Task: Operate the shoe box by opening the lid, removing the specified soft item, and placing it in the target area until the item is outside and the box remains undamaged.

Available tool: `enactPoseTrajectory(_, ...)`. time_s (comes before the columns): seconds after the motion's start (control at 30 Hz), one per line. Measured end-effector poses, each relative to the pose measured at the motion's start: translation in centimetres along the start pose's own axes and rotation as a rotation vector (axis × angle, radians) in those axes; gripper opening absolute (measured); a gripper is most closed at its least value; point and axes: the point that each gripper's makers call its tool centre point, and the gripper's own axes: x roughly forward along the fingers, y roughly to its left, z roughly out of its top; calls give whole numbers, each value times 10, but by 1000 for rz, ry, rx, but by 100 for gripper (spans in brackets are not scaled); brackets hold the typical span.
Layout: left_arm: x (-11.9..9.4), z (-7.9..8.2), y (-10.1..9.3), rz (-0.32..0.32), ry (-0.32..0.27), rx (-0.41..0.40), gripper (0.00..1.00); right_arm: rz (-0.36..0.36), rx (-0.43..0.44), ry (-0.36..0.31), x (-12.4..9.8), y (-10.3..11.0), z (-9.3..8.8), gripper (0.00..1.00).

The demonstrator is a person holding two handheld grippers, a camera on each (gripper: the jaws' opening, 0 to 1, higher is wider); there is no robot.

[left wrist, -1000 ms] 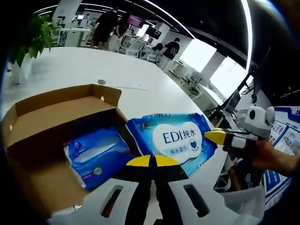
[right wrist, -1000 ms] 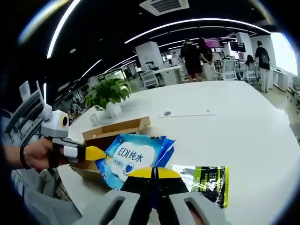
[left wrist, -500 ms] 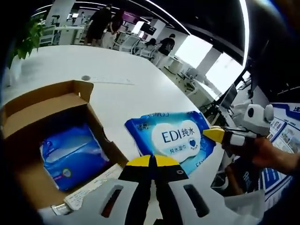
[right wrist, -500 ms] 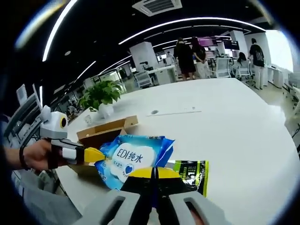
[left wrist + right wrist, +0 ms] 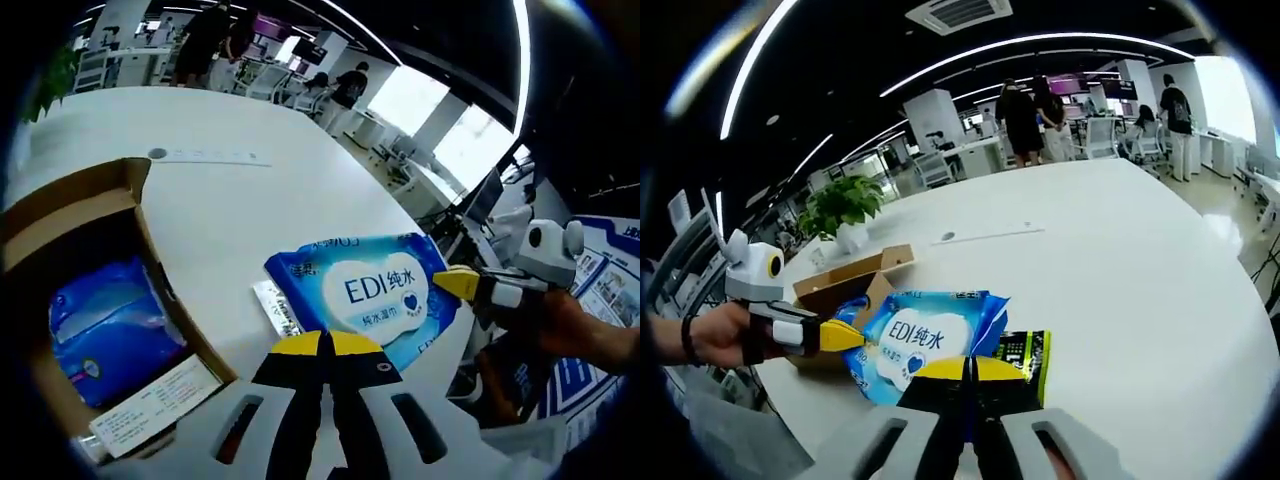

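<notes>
A blue-and-white wipes pack [image 5: 372, 292] marked EDI hangs just above the white table, held between both grippers. My left gripper [image 5: 325, 344] is shut on its near edge. The right gripper [image 5: 462, 286] comes in from the right, pinching the pack's far side. In the right gripper view the same pack [image 5: 923, 335] sits above my shut right gripper [image 5: 966, 368], and the left gripper [image 5: 843, 336] grips it from the left. The open cardboard shoe box [image 5: 95, 200] lies to the left with a second blue soft pack [image 5: 105, 328] inside.
A green-and-black packet [image 5: 1026, 350] lies on the table [image 5: 1120, 250] partly under the held pack. A potted plant [image 5: 840, 205] stands behind the box [image 5: 845, 277]. People and office desks are far off at the back. A hand [image 5: 715, 335] holds the left gripper.
Both grippers have carried the wipes pack sideways away from the box. It now partly covers the green-and-black packet. The box has slid toward the left edge of the left gripper view.
</notes>
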Motion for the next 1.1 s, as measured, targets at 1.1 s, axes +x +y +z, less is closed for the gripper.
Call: enactPoseTrajectory(1.1,42,-20,12,79,38,-24,0,18,-6,90,36,-42,-20,0)
